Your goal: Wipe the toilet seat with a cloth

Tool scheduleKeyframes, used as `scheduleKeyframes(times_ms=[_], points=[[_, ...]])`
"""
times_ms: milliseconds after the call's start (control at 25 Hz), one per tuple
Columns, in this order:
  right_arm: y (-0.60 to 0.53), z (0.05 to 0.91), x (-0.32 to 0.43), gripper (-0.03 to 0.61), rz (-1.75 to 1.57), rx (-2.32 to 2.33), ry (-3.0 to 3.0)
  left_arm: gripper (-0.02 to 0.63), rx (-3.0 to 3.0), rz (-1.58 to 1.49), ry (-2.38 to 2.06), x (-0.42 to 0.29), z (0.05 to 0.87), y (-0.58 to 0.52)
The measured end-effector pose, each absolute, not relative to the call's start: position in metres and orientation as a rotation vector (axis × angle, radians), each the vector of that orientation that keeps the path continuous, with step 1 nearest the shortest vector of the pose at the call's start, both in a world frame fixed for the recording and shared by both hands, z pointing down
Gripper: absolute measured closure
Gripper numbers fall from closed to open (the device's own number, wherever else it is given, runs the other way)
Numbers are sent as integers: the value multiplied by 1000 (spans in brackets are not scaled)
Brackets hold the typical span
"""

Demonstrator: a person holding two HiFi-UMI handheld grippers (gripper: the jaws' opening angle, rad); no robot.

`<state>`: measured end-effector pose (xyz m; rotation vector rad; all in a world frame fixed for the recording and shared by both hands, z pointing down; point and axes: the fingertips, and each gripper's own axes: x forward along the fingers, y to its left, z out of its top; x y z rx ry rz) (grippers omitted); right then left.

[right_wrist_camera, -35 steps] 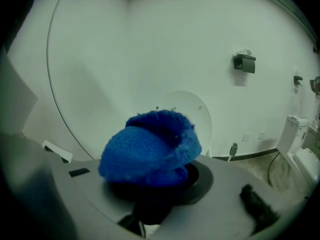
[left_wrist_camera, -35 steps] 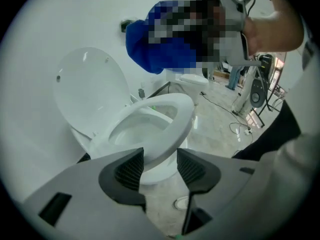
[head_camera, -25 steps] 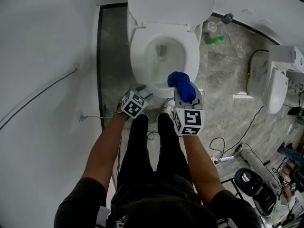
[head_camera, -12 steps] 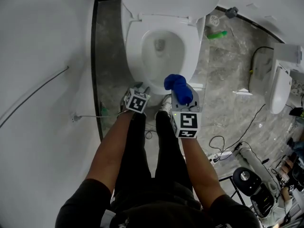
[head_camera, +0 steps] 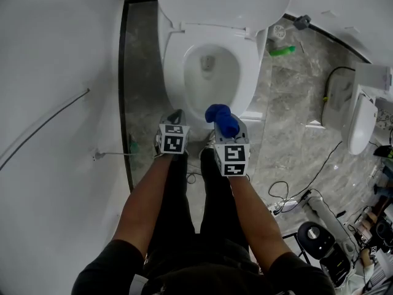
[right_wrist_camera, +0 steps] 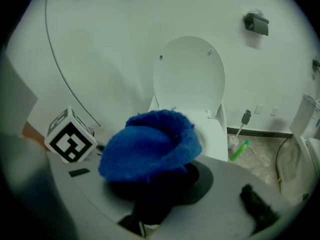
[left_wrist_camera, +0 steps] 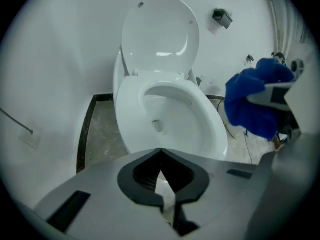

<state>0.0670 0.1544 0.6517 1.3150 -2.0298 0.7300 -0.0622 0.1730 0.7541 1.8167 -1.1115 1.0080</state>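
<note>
The blue cloth is bunched into a thick lump and sits at the tip of the right gripper. The jaws of this gripper pinch the lower part of the cloth. In the right gripper view the cloth swells up above the jaws and hides their tips, in the lower middle of the frame. In the head view the lump lies in the centre of the frame, over the front edge of the toilet seat; whether it touches the seat cannot be told.

The left gripper is just beside it, to the left in the head view, near the front left corner of the seat. Its jaws have just been closing and now they are pressed together at the tips, with nothing between them. In the left gripper view the cloth appears at the right edge, apart from these jaws.

The seat is down and the lid stands open at the top of the head view. The bowl is white. A green bottle lies on the grey marbled floor, in the upper right.
</note>
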Motion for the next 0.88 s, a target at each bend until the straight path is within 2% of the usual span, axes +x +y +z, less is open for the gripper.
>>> scheduleKeyframes(times_ms=[480,880], points=[[32,705,10,482,652,1161,-2126,604,1903,724,-1322,-81,706,30],[-74,742,-35,482,587,1096,-2115,604,1918,733,-1348,-101,716,-55]])
